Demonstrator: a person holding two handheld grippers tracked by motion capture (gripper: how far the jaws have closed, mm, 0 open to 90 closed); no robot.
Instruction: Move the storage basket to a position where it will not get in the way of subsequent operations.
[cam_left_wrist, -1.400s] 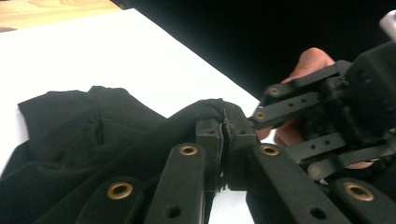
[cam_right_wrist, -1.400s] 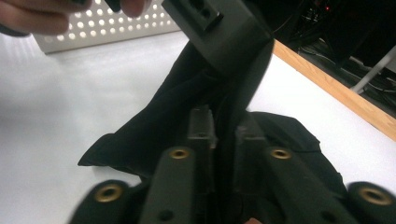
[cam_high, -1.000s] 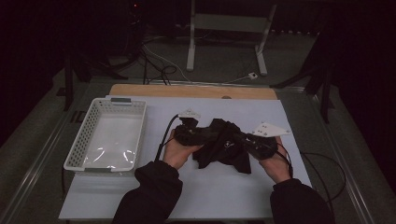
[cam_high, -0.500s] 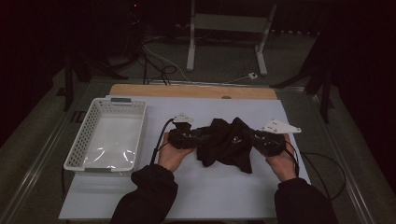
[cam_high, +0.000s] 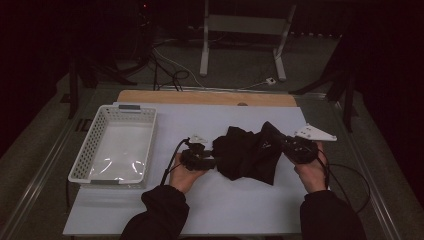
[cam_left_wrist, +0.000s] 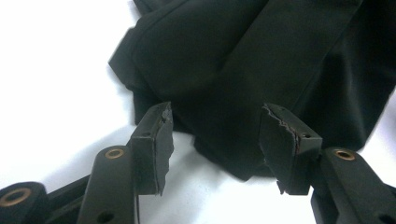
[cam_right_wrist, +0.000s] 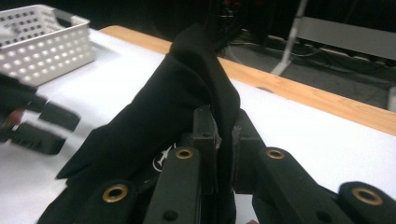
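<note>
A black cloth (cam_high: 247, 152) lies bunched on the white table sheet (cam_high: 200, 210) between my two hands. My right gripper (cam_high: 286, 145) is shut on a raised fold of the cloth (cam_right_wrist: 177, 102) and holds that side up off the sheet. My left gripper (cam_high: 212, 161) sits low at the cloth's left edge. Its jaws have just been opening and now stand apart (cam_left_wrist: 215, 116). A corner of the cloth (cam_left_wrist: 261, 60) lies on the sheet between the pads (cam_left_wrist: 156, 140), and neither pad presses on it.
A white perforated basket (cam_high: 85, 160) stands at the left of the sheet, with nothing in it. A wooden strip (cam_high: 200, 97) runs along the table's far edge. Cables trail from both grippers toward the person.
The left gripper has sunk to the sheet and its jaws have opened off the cloth. The right gripper has drawn its held fold to the right, stretching the cloth wider.
</note>
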